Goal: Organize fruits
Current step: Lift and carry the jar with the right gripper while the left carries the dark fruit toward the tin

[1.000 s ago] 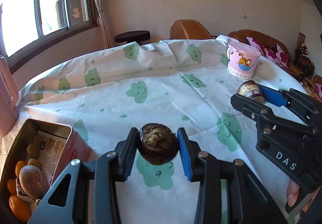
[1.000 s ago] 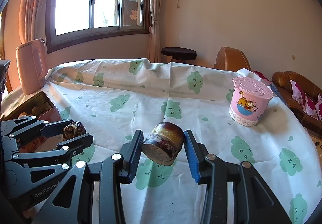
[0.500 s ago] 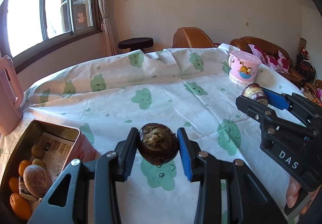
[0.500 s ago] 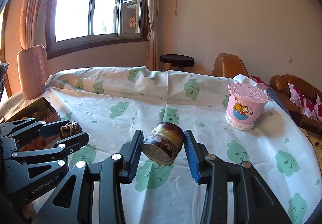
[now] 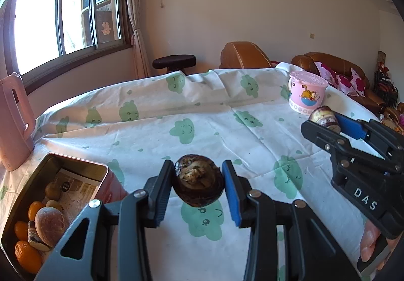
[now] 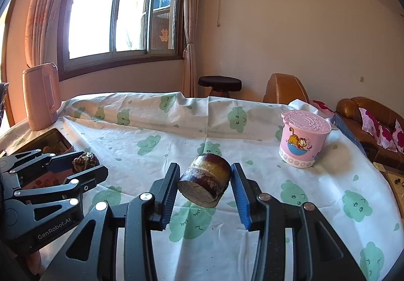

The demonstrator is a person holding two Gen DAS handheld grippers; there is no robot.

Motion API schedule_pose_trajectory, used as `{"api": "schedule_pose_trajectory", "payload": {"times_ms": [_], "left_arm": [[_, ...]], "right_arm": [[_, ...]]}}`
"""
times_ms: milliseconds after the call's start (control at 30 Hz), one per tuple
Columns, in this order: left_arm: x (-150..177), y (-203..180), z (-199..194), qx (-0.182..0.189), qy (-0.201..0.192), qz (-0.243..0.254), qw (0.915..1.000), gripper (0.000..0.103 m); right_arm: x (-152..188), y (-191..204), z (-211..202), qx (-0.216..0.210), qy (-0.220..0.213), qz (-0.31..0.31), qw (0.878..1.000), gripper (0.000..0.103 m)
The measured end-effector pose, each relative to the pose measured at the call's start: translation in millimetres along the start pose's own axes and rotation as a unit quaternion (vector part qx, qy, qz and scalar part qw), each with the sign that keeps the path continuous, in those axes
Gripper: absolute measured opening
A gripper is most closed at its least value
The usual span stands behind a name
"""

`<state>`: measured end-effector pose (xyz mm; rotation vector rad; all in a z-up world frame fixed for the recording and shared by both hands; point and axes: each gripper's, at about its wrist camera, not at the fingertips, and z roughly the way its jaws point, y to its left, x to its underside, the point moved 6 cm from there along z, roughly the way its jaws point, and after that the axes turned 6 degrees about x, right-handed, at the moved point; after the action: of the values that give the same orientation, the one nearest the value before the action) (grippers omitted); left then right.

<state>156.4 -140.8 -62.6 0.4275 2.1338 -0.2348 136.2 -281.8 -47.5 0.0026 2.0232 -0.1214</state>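
Note:
My left gripper (image 5: 197, 172) is shut on a round dark brown fruit (image 5: 198, 183) with a broken, pale top, and holds it above the tablecloth. To its lower left stands an open metal tin (image 5: 75, 159) holding oranges and other fruit. My right gripper (image 6: 205, 180) is shut on a dark purple cut fruit piece (image 6: 205, 183), also off the table. Each gripper shows in the other's view: the right gripper (image 5: 322, 120) with its cut fruit piece (image 5: 323, 115) at the right, the left gripper (image 6: 92, 163) with its round fruit (image 6: 84, 161) at the left, next to the tin (image 6: 50, 137).
A pink kettle (image 5: 14, 119) stands at the table's left edge behind the tin. A pink lidded cup (image 6: 303, 139) with a cartoon cat sits at the far right of the cloud-print tablecloth (image 5: 202, 114). A stool and brown sofas stand beyond the table.
Both views have tipped upward a little, so more wall shows and the table sits lower in frame. Both grips are unchanged.

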Motion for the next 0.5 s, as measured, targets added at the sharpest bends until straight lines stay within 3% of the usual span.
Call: {"api": "schedule_pose_trajectory", "payload": {"times_ms": [500], "left_arm": [[-2.5, 1.2, -8.9, -0.011, -0.024, 0.001, 0.9997, 0.041]], "right_arm": [[-2.5, -1.1, -6.1, 0.006, -0.017, 0.003, 1.0, 0.044]]}}
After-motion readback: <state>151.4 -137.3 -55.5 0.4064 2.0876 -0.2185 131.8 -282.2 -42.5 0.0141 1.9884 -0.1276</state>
